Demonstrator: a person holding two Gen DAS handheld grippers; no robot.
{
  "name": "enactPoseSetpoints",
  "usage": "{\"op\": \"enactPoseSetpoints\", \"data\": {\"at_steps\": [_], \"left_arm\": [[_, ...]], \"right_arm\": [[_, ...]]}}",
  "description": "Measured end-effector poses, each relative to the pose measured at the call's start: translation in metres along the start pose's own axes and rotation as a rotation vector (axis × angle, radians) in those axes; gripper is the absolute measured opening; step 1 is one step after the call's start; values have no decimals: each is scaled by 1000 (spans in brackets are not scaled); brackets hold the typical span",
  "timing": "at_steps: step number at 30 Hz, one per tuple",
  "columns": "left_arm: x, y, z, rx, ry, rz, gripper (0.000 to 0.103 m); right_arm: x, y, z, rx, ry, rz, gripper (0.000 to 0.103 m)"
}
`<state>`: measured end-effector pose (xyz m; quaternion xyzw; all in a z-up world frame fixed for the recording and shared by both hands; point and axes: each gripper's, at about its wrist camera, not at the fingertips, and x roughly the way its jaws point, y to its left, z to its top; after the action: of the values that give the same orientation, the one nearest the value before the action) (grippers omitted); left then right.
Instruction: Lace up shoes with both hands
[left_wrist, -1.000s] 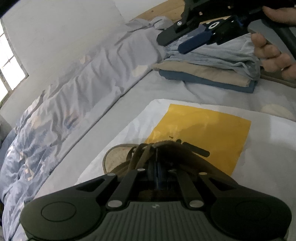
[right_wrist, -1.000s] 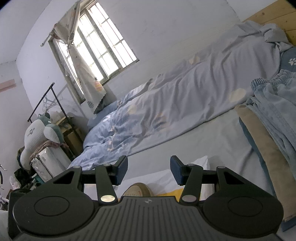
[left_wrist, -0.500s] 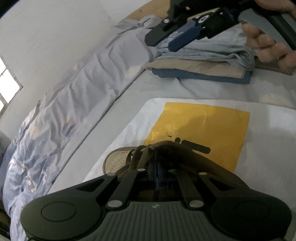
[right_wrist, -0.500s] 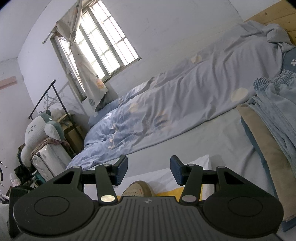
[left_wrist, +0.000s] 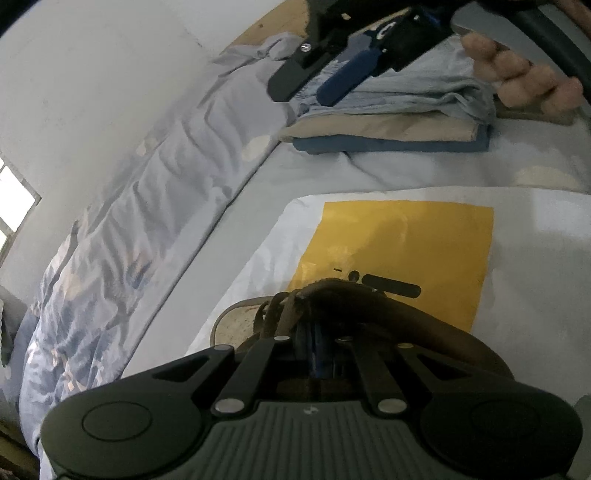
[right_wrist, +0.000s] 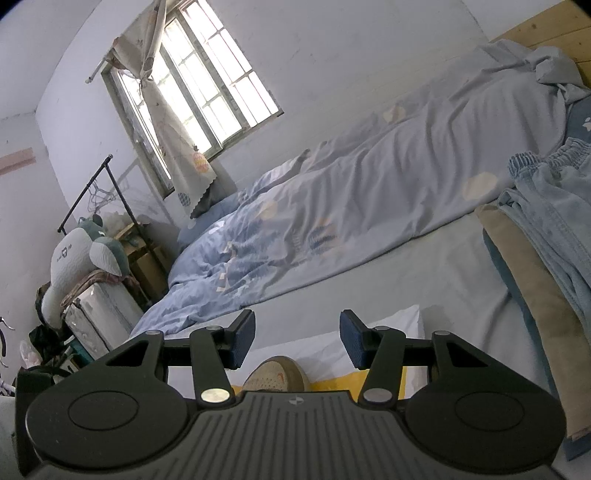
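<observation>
We see a rumpled blue duvet (right_wrist: 332, 206) along the bed, folded clothes (left_wrist: 388, 122) stacked nearby, a barred window (right_wrist: 199, 96), and a plush toy (right_wrist: 81, 254) beside a clothes rack (right_wrist: 92, 184).

Matt black plastic with a ribbed grey panel is seen on the left gripper (left_wrist: 317, 354), with bright metal pins. A worn shoe (left_wrist: 332, 314) of dull brown material with a rough pale sole lies on a glossy yellow-and-white plastic sheet (left_wrist: 406, 236). Blue textured pads are shown on the right gripper (right_wrist: 297, 341). The duvet (right_wrist: 369, 206) is soft, creased cloth; folded clothes (left_wrist: 388, 118) look like denim and cotton.
</observation>
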<state>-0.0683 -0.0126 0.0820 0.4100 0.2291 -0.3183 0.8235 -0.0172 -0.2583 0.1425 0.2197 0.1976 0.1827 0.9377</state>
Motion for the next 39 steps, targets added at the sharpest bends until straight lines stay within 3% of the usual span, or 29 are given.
{"op": "enactPoseSetpoints", "data": {"at_steps": [13,23,39], "left_arm": [[-2,-4,-1,50,-5,11,1],[-8,0,-5,22,-24,34,2],[-15,-11,-19,64,-104,45,2]], "right_arm": [[1,1,-2,-3,10,4,53],[2,2,-3,-7,18,1,53],[10,6,-15,-49,57,-11,53]]}}
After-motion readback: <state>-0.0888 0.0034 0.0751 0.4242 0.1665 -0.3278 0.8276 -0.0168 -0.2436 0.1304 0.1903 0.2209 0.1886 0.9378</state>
